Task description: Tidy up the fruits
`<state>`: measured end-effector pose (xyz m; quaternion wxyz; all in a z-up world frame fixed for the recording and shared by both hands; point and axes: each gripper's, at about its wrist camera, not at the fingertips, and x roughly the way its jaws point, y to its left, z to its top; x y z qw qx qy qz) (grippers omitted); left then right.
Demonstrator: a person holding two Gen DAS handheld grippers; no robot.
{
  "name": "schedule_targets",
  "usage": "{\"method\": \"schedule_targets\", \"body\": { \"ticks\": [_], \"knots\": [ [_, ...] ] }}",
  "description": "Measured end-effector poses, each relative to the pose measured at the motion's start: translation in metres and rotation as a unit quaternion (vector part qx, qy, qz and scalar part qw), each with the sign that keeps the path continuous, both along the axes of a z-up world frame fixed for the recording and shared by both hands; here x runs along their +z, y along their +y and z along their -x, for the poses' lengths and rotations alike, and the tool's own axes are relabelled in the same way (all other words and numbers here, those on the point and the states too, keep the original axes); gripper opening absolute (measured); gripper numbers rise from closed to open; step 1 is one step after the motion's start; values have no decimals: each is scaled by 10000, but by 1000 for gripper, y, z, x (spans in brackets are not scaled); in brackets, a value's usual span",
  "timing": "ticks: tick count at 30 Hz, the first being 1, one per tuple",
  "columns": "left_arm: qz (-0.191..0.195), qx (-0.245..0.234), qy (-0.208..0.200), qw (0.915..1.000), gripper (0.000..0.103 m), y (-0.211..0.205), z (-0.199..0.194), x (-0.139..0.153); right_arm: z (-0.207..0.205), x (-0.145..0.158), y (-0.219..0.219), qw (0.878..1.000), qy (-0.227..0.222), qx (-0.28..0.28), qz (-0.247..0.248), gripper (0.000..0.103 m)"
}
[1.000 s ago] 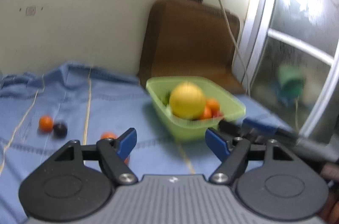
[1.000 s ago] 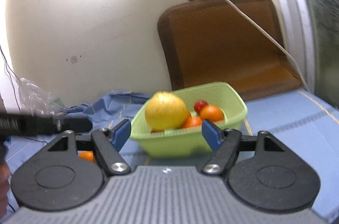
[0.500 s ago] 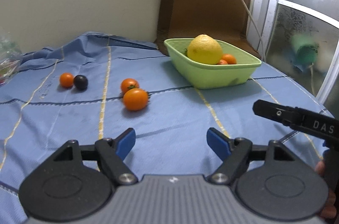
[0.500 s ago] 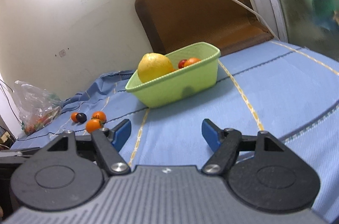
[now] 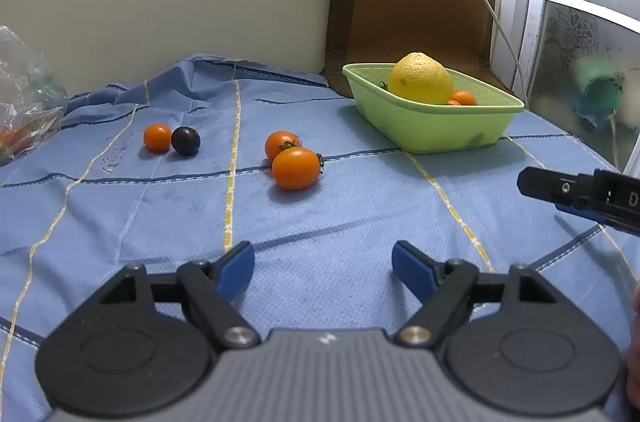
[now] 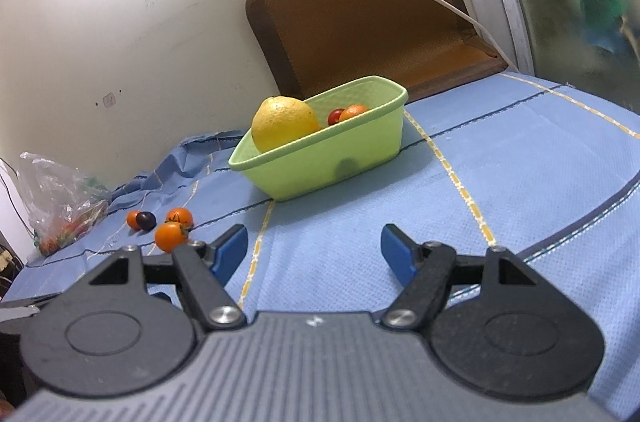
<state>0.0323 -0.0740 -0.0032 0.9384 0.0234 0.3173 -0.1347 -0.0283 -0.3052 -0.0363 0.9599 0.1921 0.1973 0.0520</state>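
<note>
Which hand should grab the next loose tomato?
Probably left: the left gripper is open and faces the nearest orange tomato almost straight ahead; the right gripper faces the green basket.

Both wrist views low over the cloth (image 5: pixel 360 214), toward the shared basket (image 6: pixel 320 166).

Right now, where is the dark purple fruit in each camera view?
Left wrist view: the dark purple fruit lies left of centre on the blue cloth, touching a small orange fruit on its left.
Right wrist view: it is at the left, low.
Shared landmark: the green basket.
</note>
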Motion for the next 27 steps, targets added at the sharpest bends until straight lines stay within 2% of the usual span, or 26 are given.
{"method": "schedule_targets", "body": {
  "ticks": [27],
  "knots": [
    [139, -59, -55, 9999, 83, 4, 3, -1, 0, 1, 4, 9999, -34, 43, 136, 75]
  ]
}}
